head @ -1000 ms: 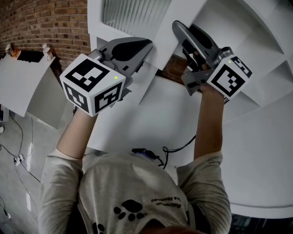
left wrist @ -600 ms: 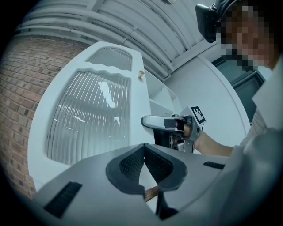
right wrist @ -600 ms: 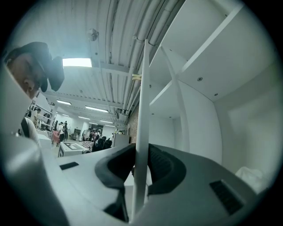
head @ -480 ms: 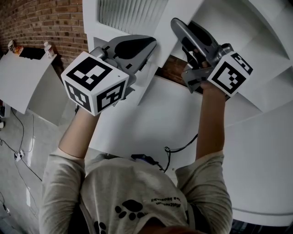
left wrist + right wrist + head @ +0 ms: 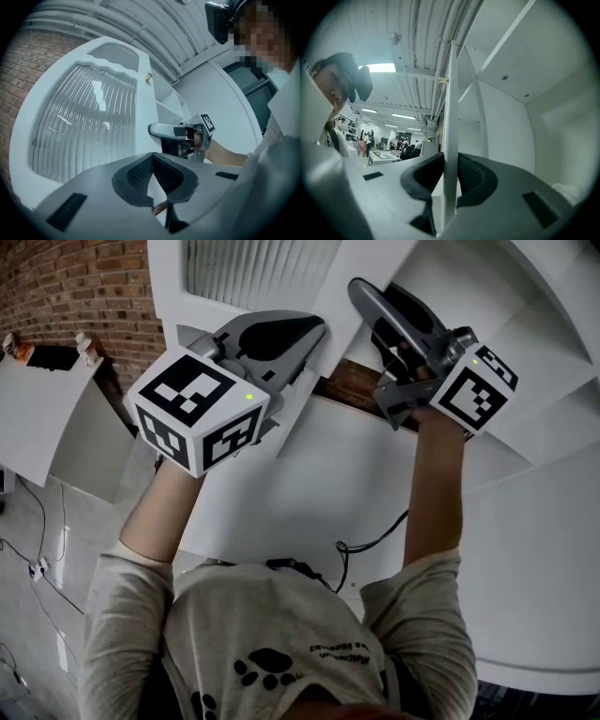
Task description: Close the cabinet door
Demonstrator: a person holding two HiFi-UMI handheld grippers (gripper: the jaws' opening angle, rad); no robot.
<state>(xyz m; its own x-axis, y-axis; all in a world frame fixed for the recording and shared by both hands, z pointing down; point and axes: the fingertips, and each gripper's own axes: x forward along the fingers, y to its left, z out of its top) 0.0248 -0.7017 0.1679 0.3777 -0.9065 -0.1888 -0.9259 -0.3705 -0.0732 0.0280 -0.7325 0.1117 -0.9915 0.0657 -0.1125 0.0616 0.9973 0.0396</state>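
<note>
The door's [image 5: 450,108] edge stands upright between the right gripper's [image 5: 450,169] fingers. Both fingers touch it, though they have just been easing apart. The left gripper's [image 5: 153,164] fingers are clenched on nothing, with the door's ribbed glass [image 5: 84,126] just ahead and to their left.

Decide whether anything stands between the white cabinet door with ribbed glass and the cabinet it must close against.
Only the right claw itself: it clamps the white ribbed-glass cabinet door by its free edge, jaws just eased slightly wider, so one jaw sits on the white cabinet's side. Nothing else visible blocks the gap.
</note>
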